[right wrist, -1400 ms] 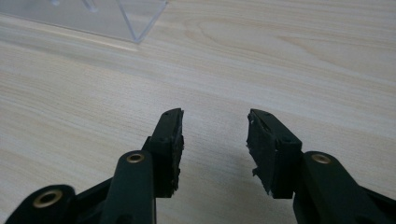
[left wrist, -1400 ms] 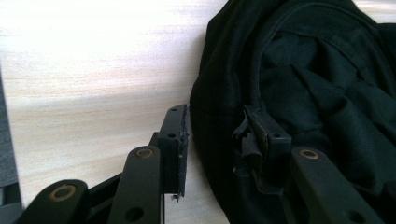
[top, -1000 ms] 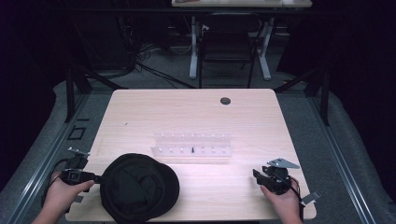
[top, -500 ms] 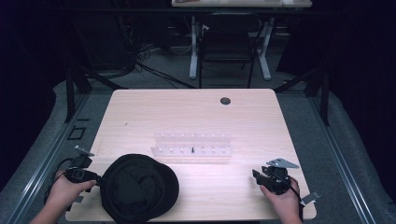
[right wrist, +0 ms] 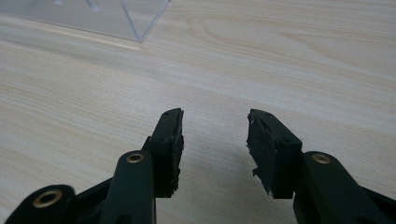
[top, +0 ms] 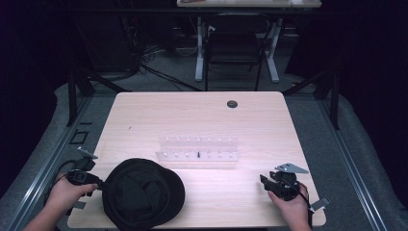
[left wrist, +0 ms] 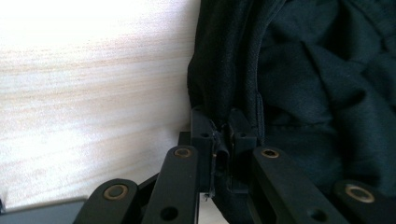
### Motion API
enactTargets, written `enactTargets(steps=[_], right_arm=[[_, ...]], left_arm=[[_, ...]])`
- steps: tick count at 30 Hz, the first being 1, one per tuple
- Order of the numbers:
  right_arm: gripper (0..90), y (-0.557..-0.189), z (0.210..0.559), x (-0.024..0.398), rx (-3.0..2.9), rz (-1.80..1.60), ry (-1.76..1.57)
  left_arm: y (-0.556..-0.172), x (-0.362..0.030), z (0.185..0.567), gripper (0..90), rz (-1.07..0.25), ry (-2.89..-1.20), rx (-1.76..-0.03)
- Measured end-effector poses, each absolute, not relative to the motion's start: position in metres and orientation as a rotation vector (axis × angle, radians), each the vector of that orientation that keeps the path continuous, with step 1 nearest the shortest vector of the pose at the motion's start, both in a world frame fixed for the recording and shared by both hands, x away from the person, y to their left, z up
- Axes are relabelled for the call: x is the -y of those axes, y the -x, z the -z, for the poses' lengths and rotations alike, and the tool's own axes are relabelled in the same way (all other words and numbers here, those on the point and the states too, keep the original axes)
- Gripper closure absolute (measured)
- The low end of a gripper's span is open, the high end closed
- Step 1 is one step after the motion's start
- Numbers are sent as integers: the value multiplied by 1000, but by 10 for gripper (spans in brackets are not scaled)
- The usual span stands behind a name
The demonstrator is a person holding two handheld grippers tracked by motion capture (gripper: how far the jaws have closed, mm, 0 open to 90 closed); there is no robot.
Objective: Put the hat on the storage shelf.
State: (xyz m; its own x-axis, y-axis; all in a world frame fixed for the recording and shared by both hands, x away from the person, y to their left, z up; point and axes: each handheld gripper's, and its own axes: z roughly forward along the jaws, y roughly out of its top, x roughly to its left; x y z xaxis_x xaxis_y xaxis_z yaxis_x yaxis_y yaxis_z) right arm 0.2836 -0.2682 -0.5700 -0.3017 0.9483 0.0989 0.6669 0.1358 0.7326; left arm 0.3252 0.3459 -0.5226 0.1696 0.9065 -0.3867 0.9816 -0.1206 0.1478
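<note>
A pale wooden table (top: 192,115) stands in a dark room. From the high view, a black hat (top: 143,193) lies at the table's near left corner, crown down as far as the dim picture lets me judge, and a clear plastic rack (top: 198,149) sits mid-table, well apart from it. The left gripper (top: 96,182) meets the hat's left edge; the right gripper (top: 267,182) rests near the front right corner.

In the left gripper view, the jaws are pressed together, pinching the hat's rim.

In the right gripper view, the jaws stand spread over bare wood, holding nothing.

The hat is gripped but not yet lifted; moving it seems still to come.
</note>
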Motion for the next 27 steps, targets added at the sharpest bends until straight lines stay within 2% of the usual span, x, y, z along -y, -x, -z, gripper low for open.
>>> enactTargets(steps=[11,27], right_arm=[[552,-284,570,269,-2033,-981,-1555],[552,-284,570,269,-2036,-982,-1559]], left_arm=[[-324,-351,501,857,388,-2004,-1800],[-321,-344,469,860,400,-1996,-1796]])
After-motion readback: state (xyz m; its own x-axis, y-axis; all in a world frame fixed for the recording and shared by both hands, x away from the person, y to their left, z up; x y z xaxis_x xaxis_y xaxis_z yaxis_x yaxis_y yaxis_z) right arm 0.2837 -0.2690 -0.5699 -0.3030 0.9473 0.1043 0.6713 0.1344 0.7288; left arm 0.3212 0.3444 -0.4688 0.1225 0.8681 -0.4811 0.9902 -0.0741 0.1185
